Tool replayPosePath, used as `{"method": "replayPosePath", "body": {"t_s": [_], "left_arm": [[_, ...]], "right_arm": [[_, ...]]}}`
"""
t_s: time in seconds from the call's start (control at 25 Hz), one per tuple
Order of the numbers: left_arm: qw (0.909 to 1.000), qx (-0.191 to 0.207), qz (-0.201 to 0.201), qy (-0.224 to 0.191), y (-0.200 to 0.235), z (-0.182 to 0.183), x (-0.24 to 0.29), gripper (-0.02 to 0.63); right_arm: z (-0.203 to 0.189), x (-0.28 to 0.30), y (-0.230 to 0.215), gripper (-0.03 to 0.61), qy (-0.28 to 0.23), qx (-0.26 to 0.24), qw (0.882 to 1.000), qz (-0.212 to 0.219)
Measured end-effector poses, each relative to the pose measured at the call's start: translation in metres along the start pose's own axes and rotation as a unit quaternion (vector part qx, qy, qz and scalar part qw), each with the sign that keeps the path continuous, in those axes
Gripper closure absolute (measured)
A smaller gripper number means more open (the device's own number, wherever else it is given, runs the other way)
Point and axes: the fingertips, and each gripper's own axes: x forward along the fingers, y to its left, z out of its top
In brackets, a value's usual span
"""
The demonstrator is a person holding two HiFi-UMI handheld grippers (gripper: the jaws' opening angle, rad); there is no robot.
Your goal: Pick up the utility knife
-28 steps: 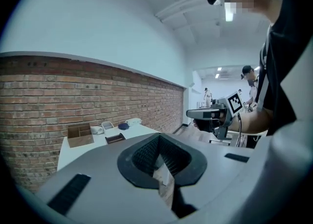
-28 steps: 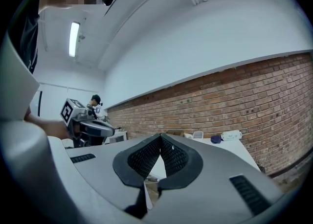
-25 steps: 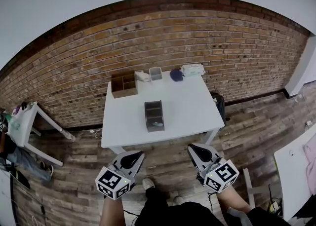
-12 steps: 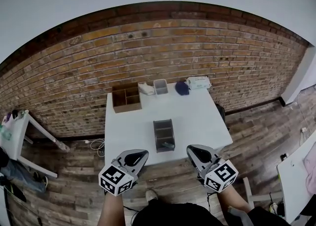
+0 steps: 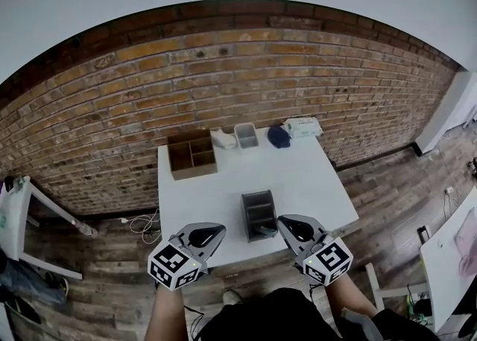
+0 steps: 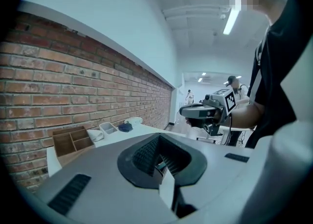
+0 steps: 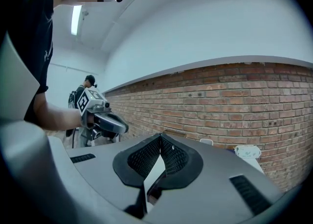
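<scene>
1. A person stands at the near edge of a white table (image 5: 305, 176) with a gripper in each hand.
2. The left gripper (image 5: 215, 231) is held over the near left edge of the table. Its jaws are closed, tip to tip, and there is nothing between them.
3. The right gripper (image 5: 284, 222) is held over the near edge too, more to the right. Its jaws are also pressed together and hold nothing.
4. A gray rack (image 5: 257, 211) stands on the near middle of the table. From above, the tip of the right gripper shows just beside the rack's near right corner.
5. I cannot make out the utility knife for sure. Something small lies in the front part of the gray rack, but it is too tiny to tell what it is.
6. Along the back of the table sit a wooden box (image 5: 191, 153) with little rooms in it, a white thing (image 5: 222, 138), a small clear tub (image 5: 246, 135), a dark blue thing (image 5: 279, 136) and a white pack (image 5: 302, 126).
7. The back of the table is against a brick wall (image 5: 223, 71). The floor (image 5: 387, 183) is wood planks.
</scene>
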Motion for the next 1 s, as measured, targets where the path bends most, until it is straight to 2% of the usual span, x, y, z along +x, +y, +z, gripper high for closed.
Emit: {"method": "replayPosePath", "body": {"t_s": [0.2,0.32,0.4,0.48,0.6,0.84,1.0], "left_arm": [[0.9997,0.01,-0.01,0.019,0.005,-0.004,0.014,0.62],[0.9991,0.014,-0.023,0.033,-0.001,-0.011,0.023,0.62],[0.999,0.011,-0.017,0.039,-0.001,-0.016,0.029,0.62],[0.999,0.005,-0.009,0.043,0.0,-0.02,0.033,0.62],[0.9988,-0.002,-0.002,0.048,-0.002,-0.025,0.038,0.62],[0.9978,-0.009,0.017,0.064,-0.005,-0.031,0.039,0.62],[0.9969,-0.014,0.033,0.07,-0.004,-0.034,0.035,0.62]], "right_arm": [[-0.022,0.012,-0.002,0.578,0.057,-0.056,0.996,0.029],[-0.038,0.013,0.005,0.577,0.089,-0.109,0.988,0.065],[-0.057,0.014,0.009,0.577,0.116,-0.133,0.98,0.095],[-0.084,0.015,0.012,0.577,0.151,-0.153,0.968,0.126],[-0.127,0.015,0.012,0.523,0.204,-0.194,0.946,0.161],[-0.171,0.02,0.006,0.518,0.241,-0.245,0.92,0.19],[-0.198,0.021,0.007,0.518,0.268,-0.31,0.884,0.225]]}}
